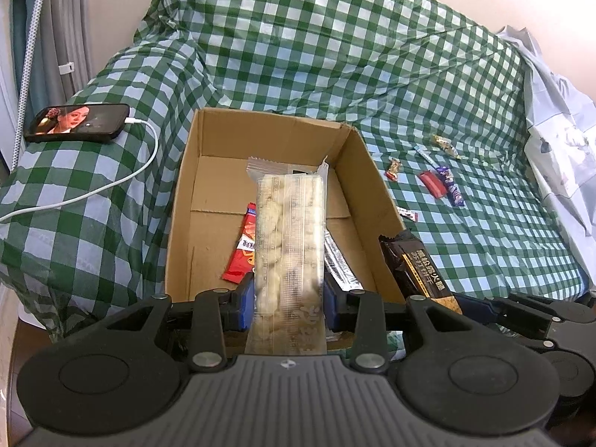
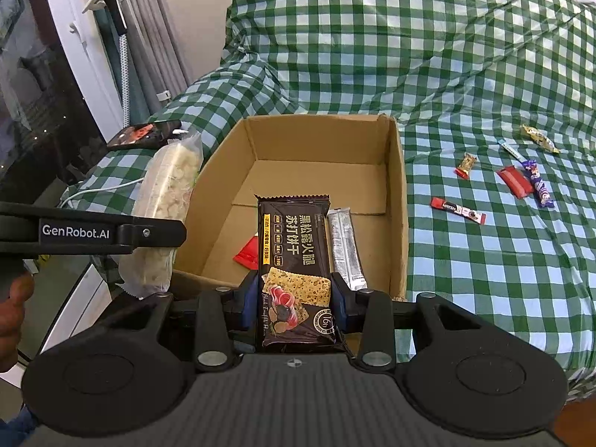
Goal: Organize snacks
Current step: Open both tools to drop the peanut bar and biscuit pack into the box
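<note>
An open cardboard box [image 1: 186, 193] [image 2: 396, 201] stands on the green-checked cloth. My left gripper [image 1: 288, 298] is shut on a clear pack of pale puffed snacks [image 1: 288, 231] [image 2: 167, 193], held over the box's near edge. My right gripper [image 2: 294, 298] is shut on a black cracker pack [image 2: 292, 246] [image 1: 417, 264], also above the near side of the box. Inside the box lie a red sachet [image 1: 242, 249] [image 2: 247, 253] and a silver stick pack [image 2: 346, 246] [image 1: 337, 260].
Several small wrapped candies [image 2: 514, 178] [image 1: 432, 182] lie on the cloth right of the box. A phone [image 1: 78, 121] with a white cable rests on the left armrest. A white plastic bag [image 1: 558, 141] sits at far right. A hand [image 2: 11, 316] shows at the left edge.
</note>
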A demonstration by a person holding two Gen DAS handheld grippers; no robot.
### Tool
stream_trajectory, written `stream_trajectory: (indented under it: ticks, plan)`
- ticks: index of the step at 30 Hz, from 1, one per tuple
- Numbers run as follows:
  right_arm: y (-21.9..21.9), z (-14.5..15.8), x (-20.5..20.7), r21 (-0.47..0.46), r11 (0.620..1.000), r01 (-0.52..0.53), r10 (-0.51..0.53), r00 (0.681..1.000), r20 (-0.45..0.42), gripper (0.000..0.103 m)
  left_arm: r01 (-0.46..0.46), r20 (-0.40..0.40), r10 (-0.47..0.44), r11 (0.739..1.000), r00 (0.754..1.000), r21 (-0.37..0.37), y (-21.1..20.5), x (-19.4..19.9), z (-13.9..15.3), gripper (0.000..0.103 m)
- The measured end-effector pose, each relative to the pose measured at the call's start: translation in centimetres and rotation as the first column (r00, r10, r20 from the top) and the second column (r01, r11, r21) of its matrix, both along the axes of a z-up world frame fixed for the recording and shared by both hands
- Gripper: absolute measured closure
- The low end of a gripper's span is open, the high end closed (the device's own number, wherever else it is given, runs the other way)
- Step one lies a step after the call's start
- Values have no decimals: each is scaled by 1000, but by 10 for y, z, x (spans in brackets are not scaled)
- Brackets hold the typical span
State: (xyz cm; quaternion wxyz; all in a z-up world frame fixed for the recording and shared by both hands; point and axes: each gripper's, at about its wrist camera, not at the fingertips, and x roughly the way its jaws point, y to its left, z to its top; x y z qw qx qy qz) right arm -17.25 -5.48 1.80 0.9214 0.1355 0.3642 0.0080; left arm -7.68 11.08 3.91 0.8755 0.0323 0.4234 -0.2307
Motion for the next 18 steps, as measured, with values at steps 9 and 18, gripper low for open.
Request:
stream_trajectory:
  ticks: [9, 18]
  plan:
    - [-11, -10, 26, 6, 1000, 8, -8, 999, -34, 62, 1, -36, 0, 1000, 999, 26, -13, 32, -14, 63]
    - [-25, -24, 66, 19, 1000, 18, -17, 998, -61, 62, -4, -39, 7, 998, 999, 59, -32, 66, -28, 64]
